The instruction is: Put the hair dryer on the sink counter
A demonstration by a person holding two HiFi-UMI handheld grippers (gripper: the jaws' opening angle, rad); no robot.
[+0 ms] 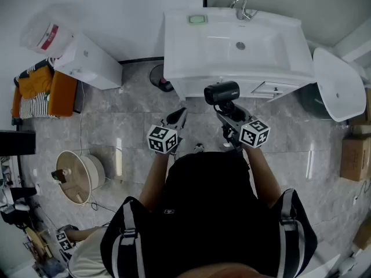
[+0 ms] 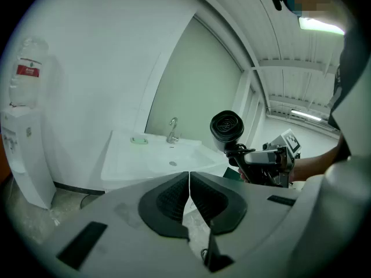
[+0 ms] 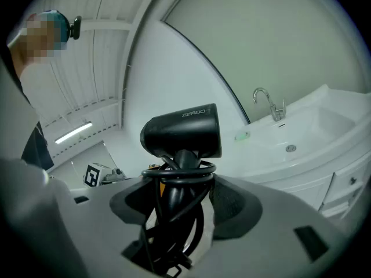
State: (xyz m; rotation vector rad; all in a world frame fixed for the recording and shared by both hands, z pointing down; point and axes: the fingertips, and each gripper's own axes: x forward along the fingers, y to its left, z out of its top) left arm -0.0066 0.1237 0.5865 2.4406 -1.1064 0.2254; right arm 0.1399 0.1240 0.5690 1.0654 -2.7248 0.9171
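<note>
One hair dryer (image 3: 182,133), clamped in my right fingers (image 3: 235,204), hangs short of the sink bench (image 1: 179,51), not yet set down; my left fingers (image 2: 168,204) closed, empty.

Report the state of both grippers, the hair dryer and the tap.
Hair dryer: held upright in right gripper, cord wound round handle, not yet on sink counter.
Right gripper: shut on hair dryer's handle.
Left gripper: shut, empty.
Tap: no water seen running.
</note>
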